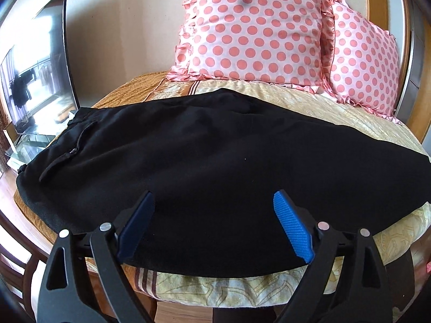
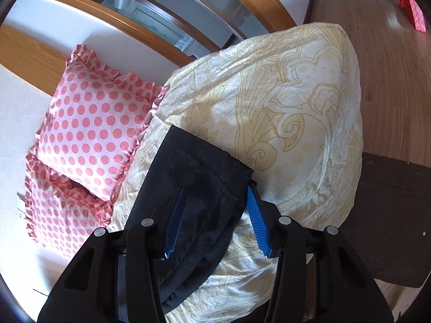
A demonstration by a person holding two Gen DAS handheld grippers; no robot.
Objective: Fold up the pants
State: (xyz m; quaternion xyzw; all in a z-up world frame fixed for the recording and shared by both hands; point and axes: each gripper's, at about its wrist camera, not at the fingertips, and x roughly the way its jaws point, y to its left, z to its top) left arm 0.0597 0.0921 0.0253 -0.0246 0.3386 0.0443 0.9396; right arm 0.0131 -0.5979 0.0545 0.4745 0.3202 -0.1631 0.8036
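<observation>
Lying flat, left wrist view: black pants (image 1: 215,167) spread across the patterned bedspread (image 1: 309,99), zipper pocket toward the left edge.
Left gripper (image 1: 214,196): jaws spread wide, hovering at the near edge of the pants, clasping nothing; blue pads (image 1: 292,227) face inward.
Background, left wrist view: two pink polka-dot pillows (image 1: 253,32) behind the pants, a dark TV screen (image 1: 37,72) at far left.
Pants, right wrist view: hem end of the pants (image 2: 196,177) lies on the cream bedspread (image 2: 291,102), near its lower left.
Right gripper (image 2: 216,192): jaws wide apart, straddling the hem corner; whether the pads (image 2: 258,223) touch cloth, I cannot tell.
Surroundings, right wrist view: polka-dot pillows (image 2: 91,123) left, wooden floor (image 2: 390,67) right.
</observation>
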